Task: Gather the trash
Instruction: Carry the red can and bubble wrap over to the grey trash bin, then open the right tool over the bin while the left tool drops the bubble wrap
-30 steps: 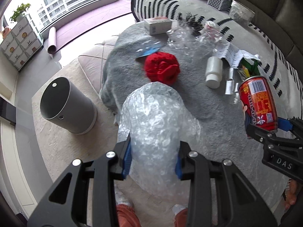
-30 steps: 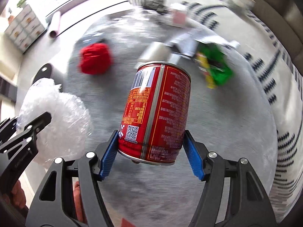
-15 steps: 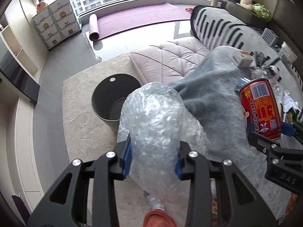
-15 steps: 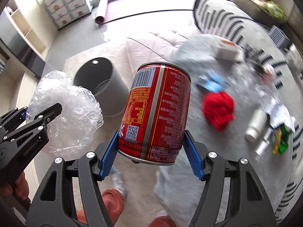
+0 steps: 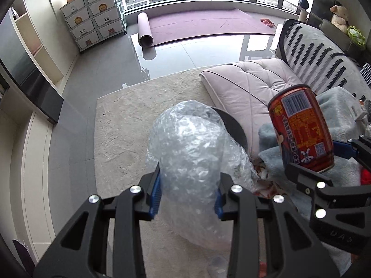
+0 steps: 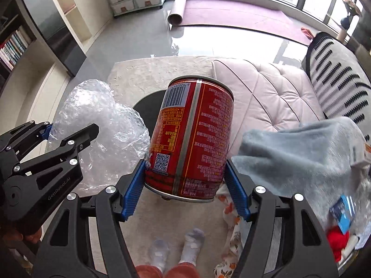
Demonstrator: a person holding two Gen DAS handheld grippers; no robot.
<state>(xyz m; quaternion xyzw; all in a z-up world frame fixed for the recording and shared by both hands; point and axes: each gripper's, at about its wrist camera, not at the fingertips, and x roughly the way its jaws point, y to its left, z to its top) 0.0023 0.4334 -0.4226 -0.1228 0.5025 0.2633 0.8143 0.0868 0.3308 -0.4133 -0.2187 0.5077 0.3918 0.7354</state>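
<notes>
Both claws have swung away from the cluttered grey blanket since a second ago, and the round dark grey trash bin (image 5: 234,127) now sits right behind what they carry. Left claw (image 5: 187,192) is pinching a crumpled wad of clear bubble wrap (image 5: 190,153); right claw (image 6: 185,185) is clamped on a red cylindrical drink can (image 6: 192,136), tilted, held over the bin.

Only the right wrist view shows my socked feet (image 6: 176,250), a bookshelf far left and a blue card (image 6: 343,210) on the fluffy grey blanket (image 6: 301,153). The left view hides most of the bin behind the wrap.

Room: beige rug (image 5: 125,120), pale pink tufted cushion (image 5: 245,85), rolled purple mat (image 5: 145,30) by the windows, animal-face drawers.

Readable stuff: barcode and QR code on the can, "GenRobot.AI" on the left claw, "DAS" on the right.
</notes>
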